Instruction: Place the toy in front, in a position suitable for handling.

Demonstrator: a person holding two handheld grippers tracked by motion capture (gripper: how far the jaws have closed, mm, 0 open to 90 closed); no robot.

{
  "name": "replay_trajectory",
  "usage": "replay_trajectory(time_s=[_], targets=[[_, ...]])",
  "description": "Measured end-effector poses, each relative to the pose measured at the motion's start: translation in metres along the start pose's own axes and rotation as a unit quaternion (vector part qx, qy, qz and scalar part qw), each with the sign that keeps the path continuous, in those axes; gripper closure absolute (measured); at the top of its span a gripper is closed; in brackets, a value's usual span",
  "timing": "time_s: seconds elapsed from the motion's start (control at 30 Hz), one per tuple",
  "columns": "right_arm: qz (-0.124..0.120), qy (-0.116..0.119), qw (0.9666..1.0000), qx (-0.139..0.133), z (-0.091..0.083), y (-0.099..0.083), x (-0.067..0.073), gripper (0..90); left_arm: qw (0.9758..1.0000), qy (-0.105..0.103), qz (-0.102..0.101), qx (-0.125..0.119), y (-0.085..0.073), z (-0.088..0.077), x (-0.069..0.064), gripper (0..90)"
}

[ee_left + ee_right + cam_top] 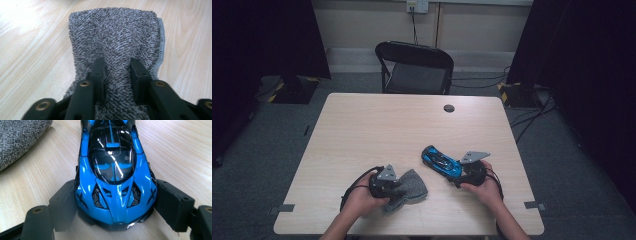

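A grey terry cloth lies bunched on the wooden table near its front edge. My left gripper is shut on the cloth's near end. In the left gripper view the cloth spreads away over the wood, and the left gripper pinches a ridge of it between both jaws. To the right, a glossy blue and black toy car sits tilted, with my right gripper shut on one end. In the right gripper view the car points away and the right gripper presses both its sides. The cloth shows at upper left there.
A black folding chair stands behind the table's far edge. A round cable hole sits near the far right of the tabletop. Dark curtains and stand bases with cables flank the table on the floor.
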State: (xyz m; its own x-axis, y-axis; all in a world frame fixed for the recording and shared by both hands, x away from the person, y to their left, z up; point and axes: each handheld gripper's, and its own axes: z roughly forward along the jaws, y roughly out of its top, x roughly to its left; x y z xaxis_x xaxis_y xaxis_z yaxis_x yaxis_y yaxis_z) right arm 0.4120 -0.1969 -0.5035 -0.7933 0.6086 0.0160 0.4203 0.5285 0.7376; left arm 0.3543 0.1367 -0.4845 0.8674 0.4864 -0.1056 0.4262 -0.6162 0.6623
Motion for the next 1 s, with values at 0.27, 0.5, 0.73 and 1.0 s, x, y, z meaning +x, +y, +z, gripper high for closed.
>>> replay_trajectory(time_s=[0.27,0.5,0.73,1.0], targets=[[-0.001,0.002,1.0000,0.000,0.001,0.000,-0.001,24.0,1.0000,0.002,-0.003,-0.004,0.000,0.000,-0.001,72.3],[-0.001,0.002,1.0000,0.000,0.001,0.000,-0.001,24.0,1.0000,0.004,-0.003,-0.001,0.001,0.000,-0.001,72.3],[-0.001,0.002,1.0000,0.000,0.001,0.001,-0.001,24.0,0.9997,0.009,-0.022,0.001,0.004,-0.002,-0.002,74.3],[-0.001,0.002,1.0000,0.000,0.001,0.001,-0.001,23.9,0.9990,0.008,-0.043,-0.008,0.017,-0.012,0.000,76.7]])
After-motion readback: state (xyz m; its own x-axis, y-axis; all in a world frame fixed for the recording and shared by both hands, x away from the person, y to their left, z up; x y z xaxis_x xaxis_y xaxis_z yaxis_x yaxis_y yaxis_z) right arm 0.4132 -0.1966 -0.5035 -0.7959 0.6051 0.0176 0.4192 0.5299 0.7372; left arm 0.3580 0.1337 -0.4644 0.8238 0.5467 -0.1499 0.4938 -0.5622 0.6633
